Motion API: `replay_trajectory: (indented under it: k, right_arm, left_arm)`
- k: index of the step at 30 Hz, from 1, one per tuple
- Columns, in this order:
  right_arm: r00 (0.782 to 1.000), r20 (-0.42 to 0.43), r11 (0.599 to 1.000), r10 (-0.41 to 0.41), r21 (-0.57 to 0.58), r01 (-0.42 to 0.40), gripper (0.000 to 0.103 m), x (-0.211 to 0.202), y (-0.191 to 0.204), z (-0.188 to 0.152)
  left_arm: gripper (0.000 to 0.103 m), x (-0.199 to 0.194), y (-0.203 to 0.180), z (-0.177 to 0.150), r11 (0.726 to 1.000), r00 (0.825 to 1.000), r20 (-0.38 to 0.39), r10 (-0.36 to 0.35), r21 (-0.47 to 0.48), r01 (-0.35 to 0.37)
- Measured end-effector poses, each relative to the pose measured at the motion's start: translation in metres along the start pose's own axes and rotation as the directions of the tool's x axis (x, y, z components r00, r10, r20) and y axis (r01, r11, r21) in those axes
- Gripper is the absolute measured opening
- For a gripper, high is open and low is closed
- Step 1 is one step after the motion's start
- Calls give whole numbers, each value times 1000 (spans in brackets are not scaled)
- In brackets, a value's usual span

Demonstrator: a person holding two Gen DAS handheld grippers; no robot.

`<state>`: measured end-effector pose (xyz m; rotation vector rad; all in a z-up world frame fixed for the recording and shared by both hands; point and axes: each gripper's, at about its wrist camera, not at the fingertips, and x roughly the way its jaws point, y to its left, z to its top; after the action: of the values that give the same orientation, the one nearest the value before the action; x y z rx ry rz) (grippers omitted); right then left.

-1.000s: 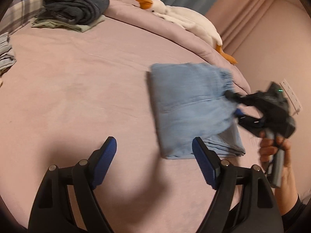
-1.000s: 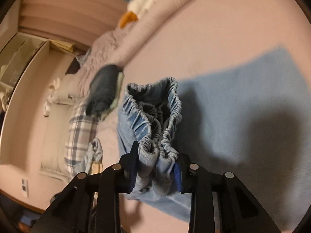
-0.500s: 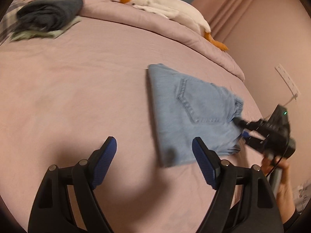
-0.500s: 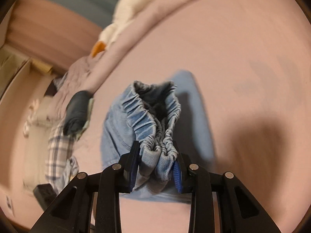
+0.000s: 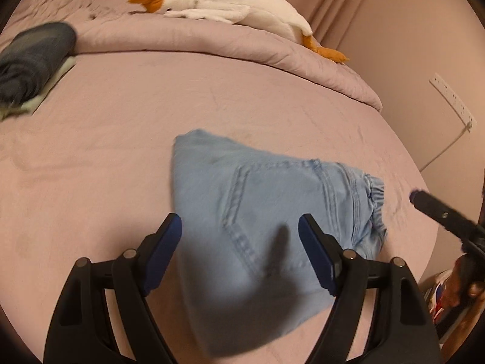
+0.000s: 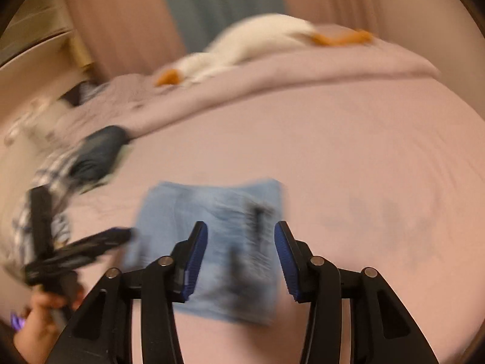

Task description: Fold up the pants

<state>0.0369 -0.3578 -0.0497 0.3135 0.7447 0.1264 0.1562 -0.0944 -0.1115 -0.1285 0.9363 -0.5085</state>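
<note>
The light-blue denim pants (image 5: 272, 200) lie folded on the pink bed sheet (image 5: 91, 151), back pocket up and elastic waistband at the right. My left gripper (image 5: 239, 224) hovers over their near half with its jaws wide and closing slightly, and no cloth is pressed between the pads. In the blurred right wrist view, my right gripper (image 6: 241, 227) is above the pants (image 6: 212, 212) with its jaws opening and nothing between them. The right gripper (image 5: 424, 203) shows at the right edge of the left wrist view, clear of the waistband. The left gripper (image 6: 109, 242) appears at the left of the right wrist view.
A white plush goose (image 5: 236, 9) lies on the rolled pink duvet (image 5: 212, 42) at the back. A dark folded garment (image 5: 33, 57) rests on a pale one at the far left. A wall socket strip (image 5: 451, 97) is on the right wall. Plaid cloth (image 6: 45, 176) lies beyond the left hand.
My right gripper let go of the bunched waistband and pulled back and up, and the pants now lie flat. My left gripper moved sideways over the pants.
</note>
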Motion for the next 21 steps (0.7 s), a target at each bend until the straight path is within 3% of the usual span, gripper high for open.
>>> replay_trajectory:
  k: [2,5,8,9,10,17,21]
  right_arm:
    - [999,-13,997,42,-62,-42,46,13,16,11]
    - [995,-93,987,39,-151,-53,39,59,36,24]
    - [980,-194,985,-37,-175,2,36,98,24,22]
    - [974,-215,981,-79,-191,37,26,112,17,18]
    - [972,-219,979,-88,-201,43,26,119,13,16]
    - [973,-225,986,-52,-166,14,23,111,3,21]
    - [991,-128,977,-30,-213,2,26,78,23,15]
  left_arm:
    - [72,6,-7,3,1000,1000,-8,-13,20,13]
    - [72,24,-12,2,999,998,-54,-24,38,26]
    - [72,53,-7,-4,999,989,-147,6,49,1]
    - [72,56,-10,-5,996,990,-138,20,86,-8]
    - [73,57,-14,-6,992,990,-133,37,121,-21]
    - [75,59,-14,2,992,984,-170,49,124,-28]
    - [75,31,-23,-14,987,994,-101,46,155,-30]
